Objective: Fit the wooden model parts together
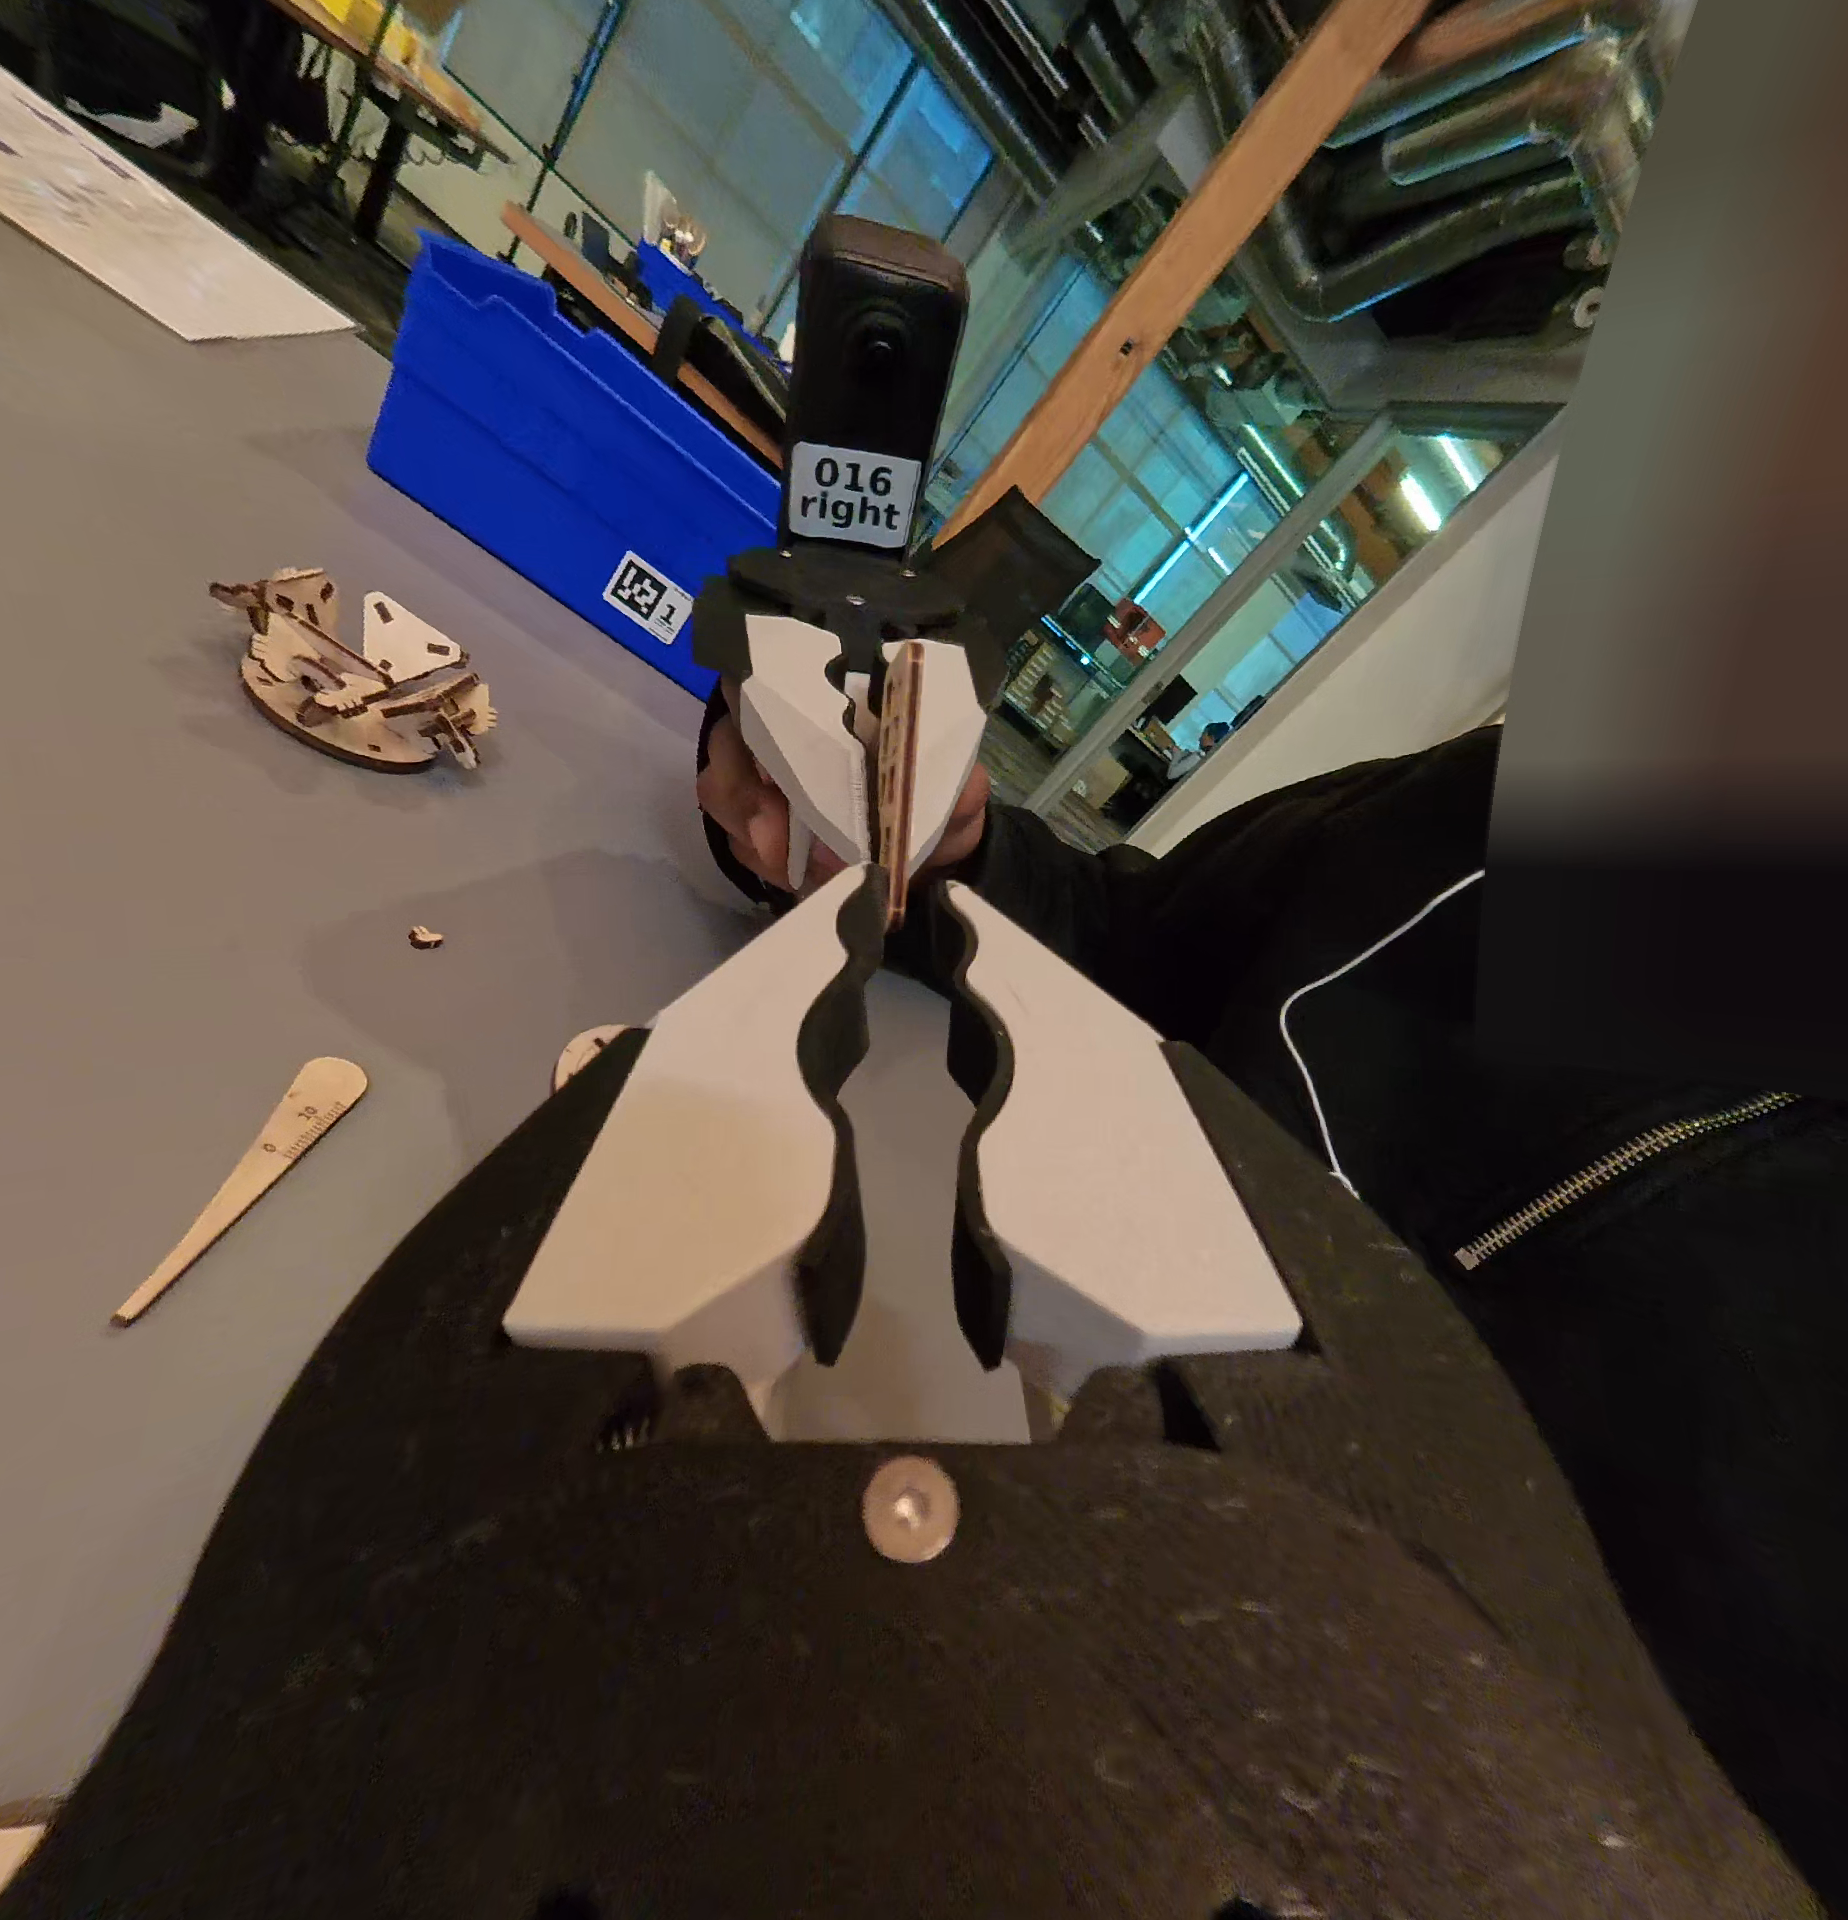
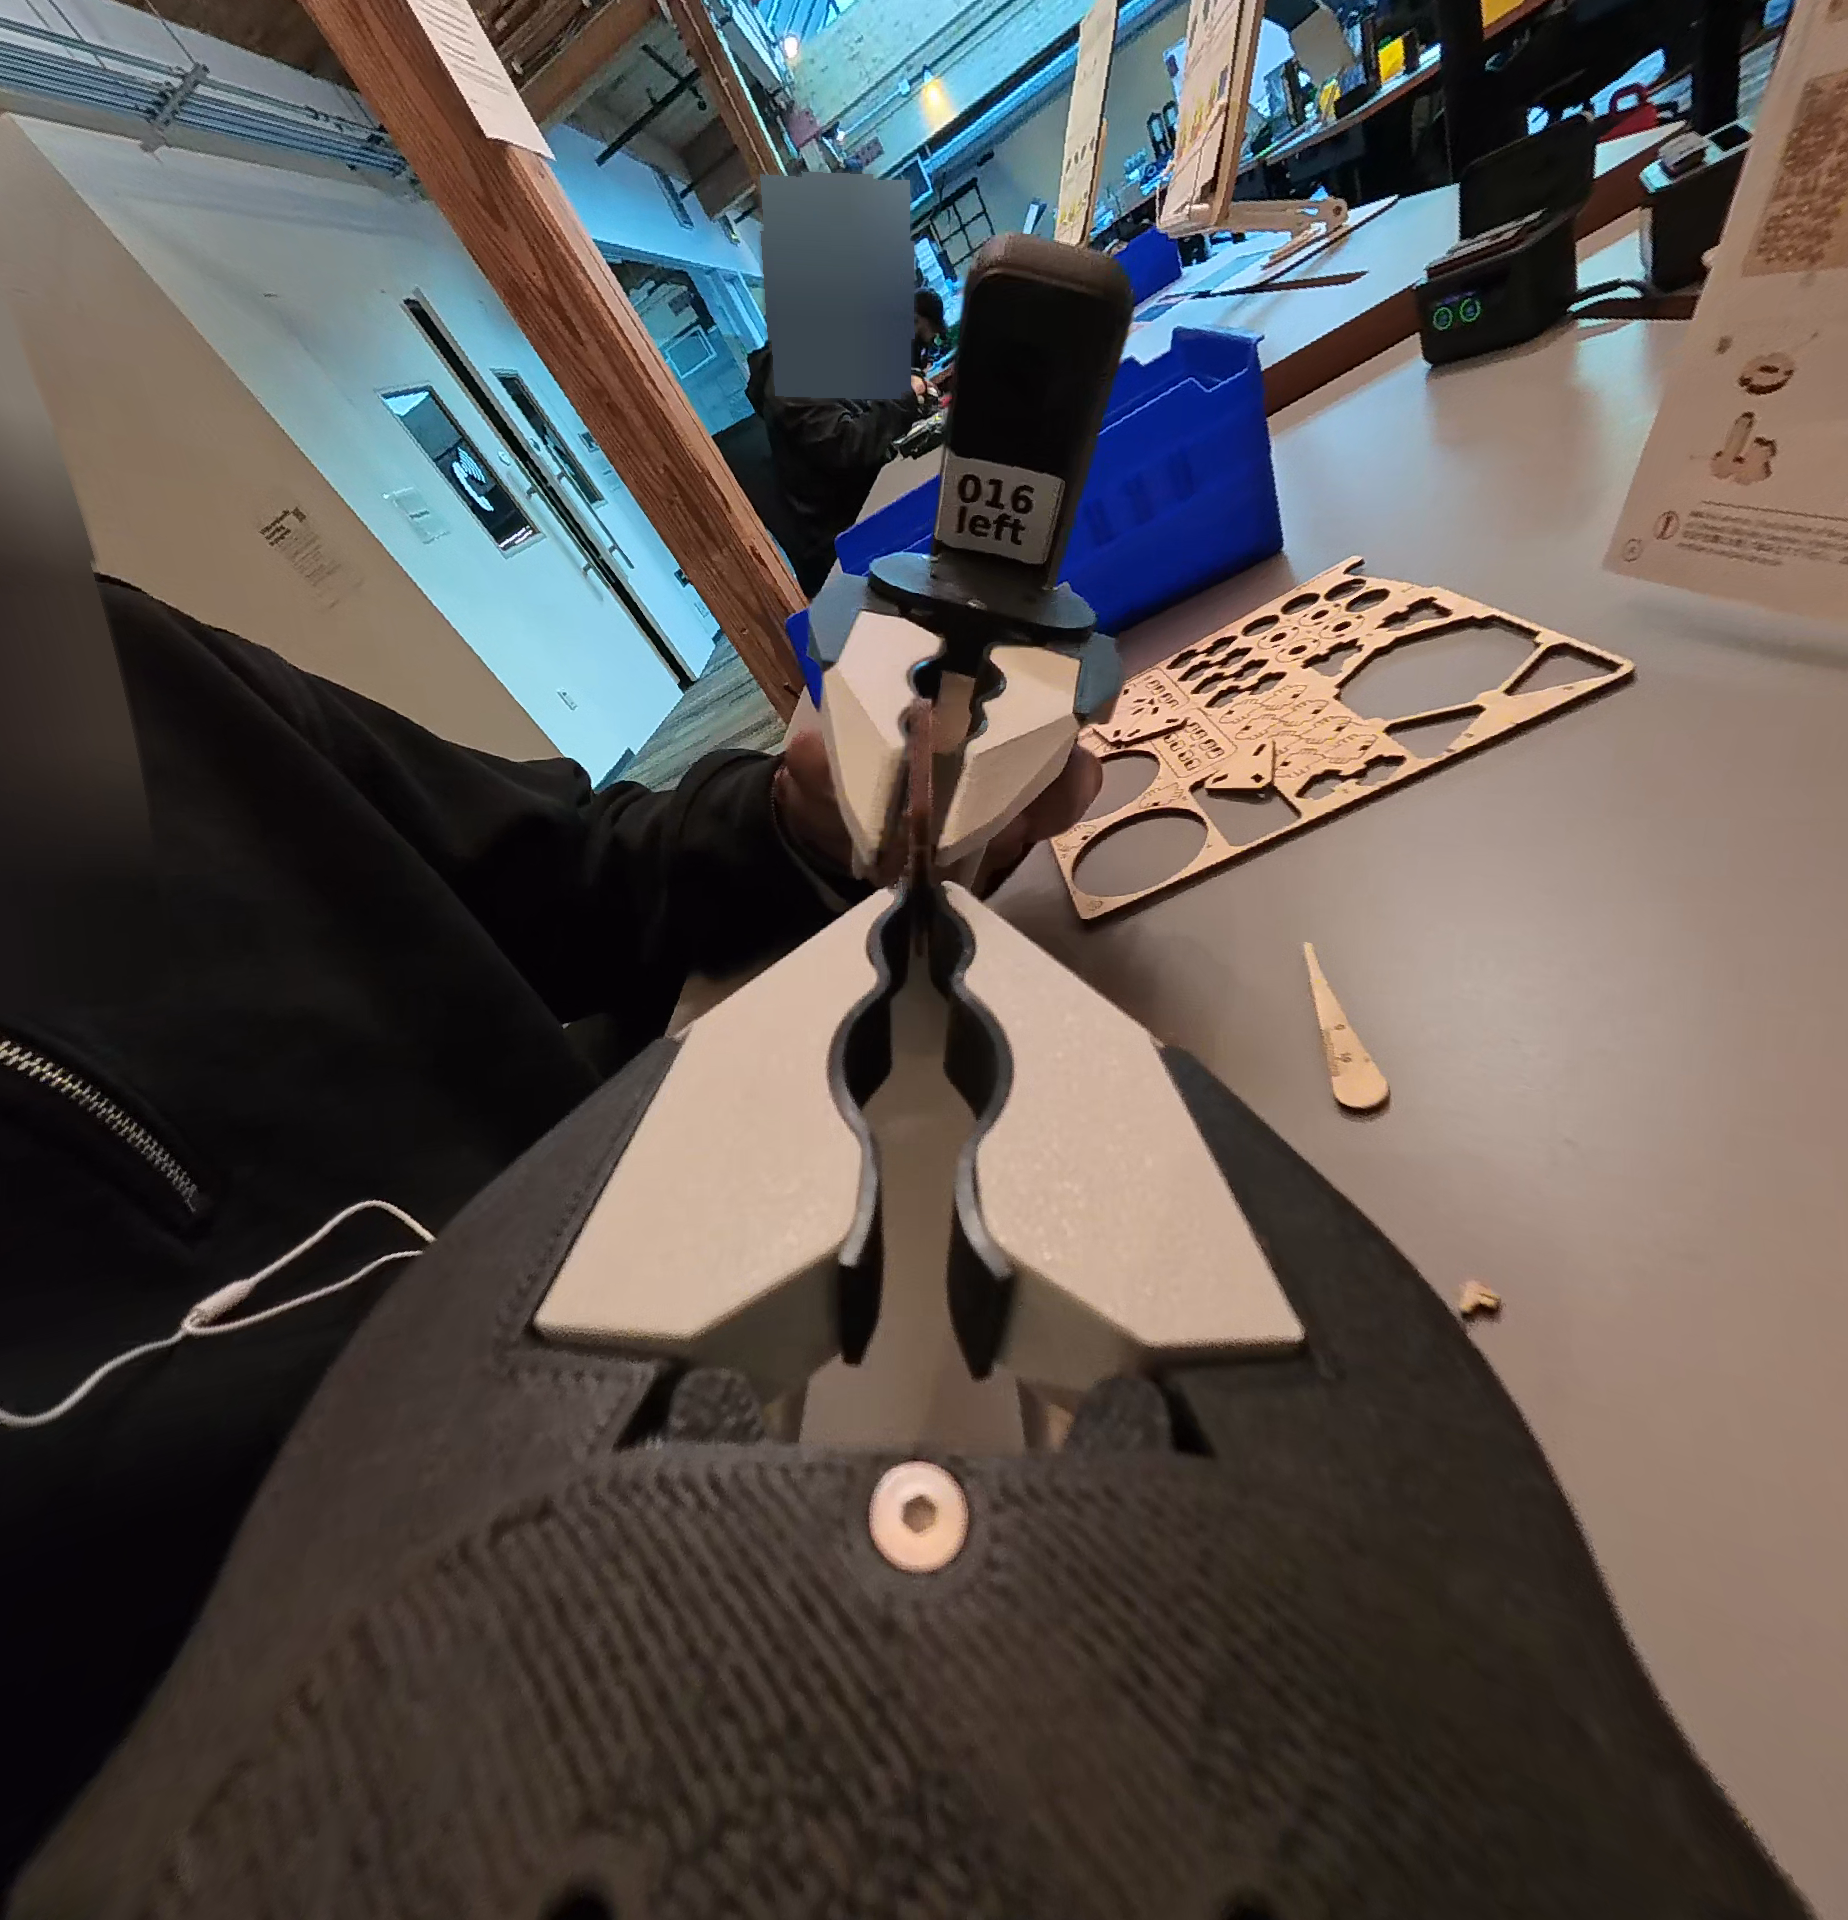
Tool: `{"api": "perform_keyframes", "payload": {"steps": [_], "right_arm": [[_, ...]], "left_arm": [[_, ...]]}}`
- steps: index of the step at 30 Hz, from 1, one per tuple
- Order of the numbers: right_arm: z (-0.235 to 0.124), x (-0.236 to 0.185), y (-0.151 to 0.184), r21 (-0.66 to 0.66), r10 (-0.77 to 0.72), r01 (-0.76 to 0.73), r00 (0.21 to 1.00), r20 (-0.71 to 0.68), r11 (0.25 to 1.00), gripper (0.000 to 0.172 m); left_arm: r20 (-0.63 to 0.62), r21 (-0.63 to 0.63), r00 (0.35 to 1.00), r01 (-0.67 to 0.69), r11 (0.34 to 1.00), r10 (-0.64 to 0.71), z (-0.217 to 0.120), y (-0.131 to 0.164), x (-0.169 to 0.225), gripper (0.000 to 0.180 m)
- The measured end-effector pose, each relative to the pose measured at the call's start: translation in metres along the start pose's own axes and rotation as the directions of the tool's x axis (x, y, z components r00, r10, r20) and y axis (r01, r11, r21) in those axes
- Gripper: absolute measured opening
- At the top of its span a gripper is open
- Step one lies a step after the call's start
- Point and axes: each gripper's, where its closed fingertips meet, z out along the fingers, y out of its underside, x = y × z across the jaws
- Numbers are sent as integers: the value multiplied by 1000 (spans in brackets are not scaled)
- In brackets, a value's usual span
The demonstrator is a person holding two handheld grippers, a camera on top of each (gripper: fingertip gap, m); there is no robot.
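Note:
My two grippers face each other tip to tip above the grey table (image 1: 120, 831). A thin flat wooden piece (image 1: 896, 758) stands edge-on between them. My right gripper (image 2: 917, 902) is shut on one end of it; in the left wrist view the right gripper (image 1: 889, 857) has the piece clamped between its white fingers. My left gripper (image 1: 902, 899) is closed on the piece's other end; in the right wrist view the left gripper (image 2: 912, 847) has its tips around the piece (image 2: 922, 790). A hand shows behind each gripper.
A partly built wooden model (image 1: 364, 675), a tapered wooden stick (image 1: 245, 1195) and a small wood scrap (image 1: 424, 937) lie on the table. A blue bin (image 1: 546, 436) stands behind. A wooden sheet with cut-outs (image 2: 1346, 727) and a paper sheet (image 2: 1772, 343) lie at right. The tips of both grippers are at nearly the same place. From either gripper's tips it is about 12 cm to the tapered wooden stick (image 1: 245, 1195). My right wrist view (image 2: 1325, 1004) looks at it from another angle.

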Motion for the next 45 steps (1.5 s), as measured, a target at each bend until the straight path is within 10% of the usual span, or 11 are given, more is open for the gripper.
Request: {"api": "perform_keyframes", "payload": {"steps": [45], "right_arm": [[-1,-11,-1,32,237,-251,943,232,967,0]], "left_arm": [[-143,-37,977,152,988,-156,3,7,14,2]]}}
